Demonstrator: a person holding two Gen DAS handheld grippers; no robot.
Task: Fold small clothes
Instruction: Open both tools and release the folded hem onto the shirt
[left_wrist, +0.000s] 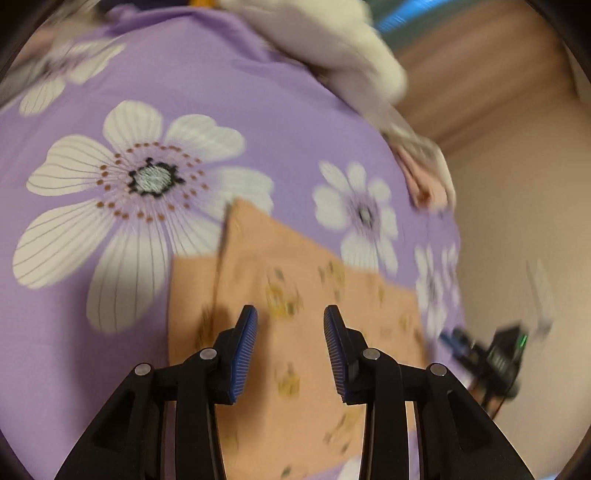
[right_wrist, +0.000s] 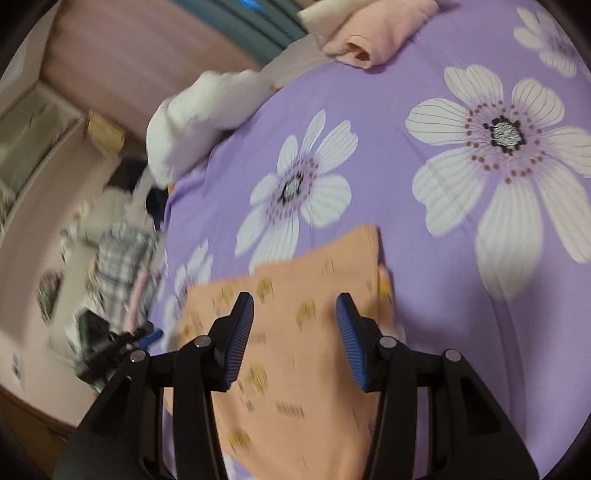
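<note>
The left tool (left_wrist: 290, 321) is standing part way open over the orange cloth (left_wrist: 295, 295), and nothing is sitting between its blue pads (left_wrist: 243, 354). The right tool (right_wrist: 295, 314) is also part way open, a bit wider, and it is holding nothing too. The orange cloth is lying flat on the purple bed sheet (left_wrist: 192, 74) with the big white flowers, right under both tools. It has little yellow pictures on it. From the right tool's view, the cloth (right_wrist: 288, 350) is looking like a neat shape with straight edges, and one side seems to be lying over another layer, so I think a fold is already made. I cannot tell how many folds it has, because the pictures are blurry. Since both tools are letting the cloth lie free, it looks like one fold is just finished. What is left is maybe one more fold to make it smaller, or moving it to a pile. Far across the bed a pink folded piece (right_wrist: 373, 37) is resting near the edge, close beside a white fluffy thing (right_wrist: 199, 122). So some clothes may be done already. Off the bed, a checked cloth (right_wrist: 122, 254) is lying in a messy heap, and that may be waiting for folding.
</note>
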